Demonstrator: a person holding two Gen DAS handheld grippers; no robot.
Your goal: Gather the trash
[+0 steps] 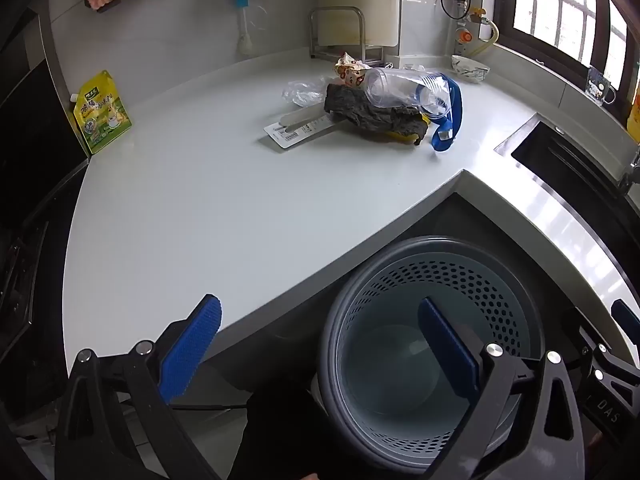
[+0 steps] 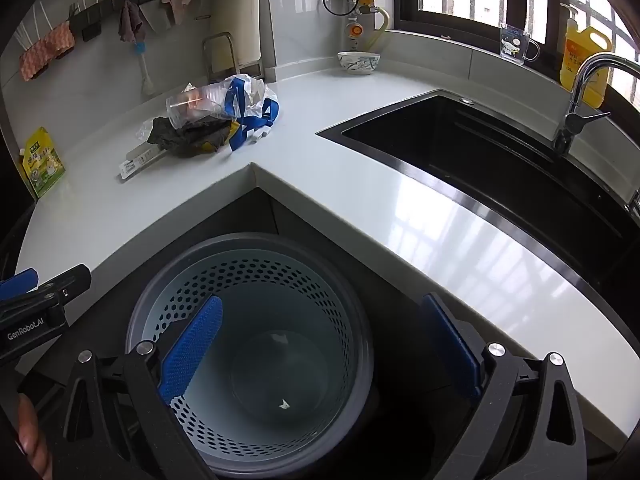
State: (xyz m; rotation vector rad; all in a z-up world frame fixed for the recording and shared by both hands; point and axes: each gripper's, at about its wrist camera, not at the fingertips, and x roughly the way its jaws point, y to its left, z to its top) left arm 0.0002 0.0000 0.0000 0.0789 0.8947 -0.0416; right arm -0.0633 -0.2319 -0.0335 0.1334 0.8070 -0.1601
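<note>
A heap of trash lies at the back of the white counter [image 1: 200,200]: a clear plastic cup [image 1: 394,90] on its side, a dark crumpled rag [image 1: 372,116], a blue strap [image 1: 450,120], a printed wrapper [image 1: 352,72], a clear bag [image 1: 302,94] and a flat card package [image 1: 296,126]. The heap also shows in the right wrist view, with the cup [image 2: 196,106] on top. A grey perforated bin [image 1: 432,352] stands on the floor below the counter corner; it holds only small scraps [image 2: 284,404]. My left gripper [image 1: 320,344] is open and empty above the bin's left rim. My right gripper [image 2: 320,344] is open and empty over the bin [image 2: 248,360].
A black sink [image 2: 500,160] with a chrome tap [image 2: 580,92] lies to the right. A yellow-green pouch [image 1: 102,112] stands at the counter's left end. A bowl [image 2: 358,62], a mug [image 2: 516,44] and a yellow bottle [image 2: 584,60] sit near the window. Cloths hang on the wall.
</note>
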